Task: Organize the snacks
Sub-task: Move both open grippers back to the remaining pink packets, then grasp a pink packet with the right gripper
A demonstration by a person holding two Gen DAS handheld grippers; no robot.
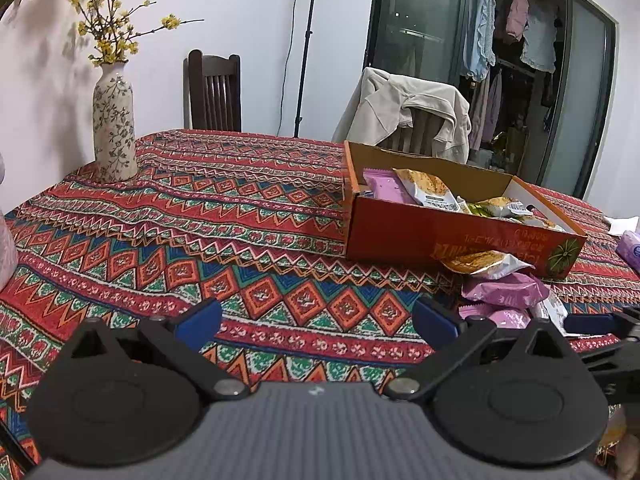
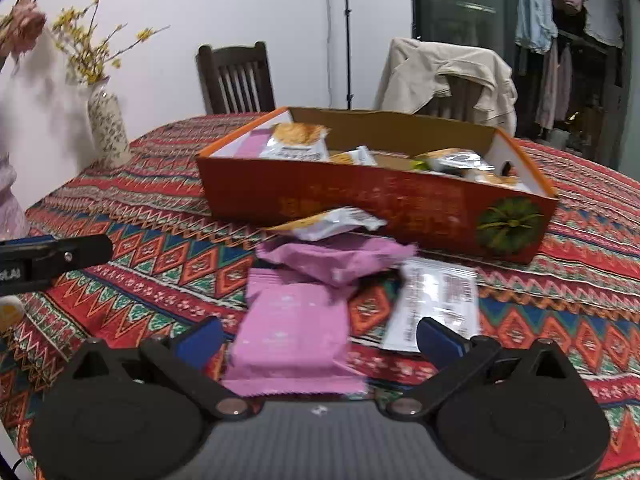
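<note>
Landmark: open orange cardboard box (image 2: 376,204), set on the patterned woven tablecloth (image 2: 168,256).
In the box: several snack packets (image 2: 296,142).
Before the box: pink snack packets (image 2: 292,328), stacked with a white-and-yellow packet (image 2: 332,224).
Left of the box: floral ceramic vase (image 1: 114,120).
Behind the box: two wooden chairs (image 1: 214,90), one draped with a beige jacket (image 1: 404,110).

The left wrist camera sat low over the patterned tablecloth (image 1: 248,216), facing across the table with the orange snack box (image 1: 404,232) at about two o'clock. The right wrist camera looked the same way from closer in, the box (image 2: 360,204) near twelve o'clock (its picture slightly blurred). Both views shared the box, the flowered vase (image 1: 114,120) and two chairs.
</note>
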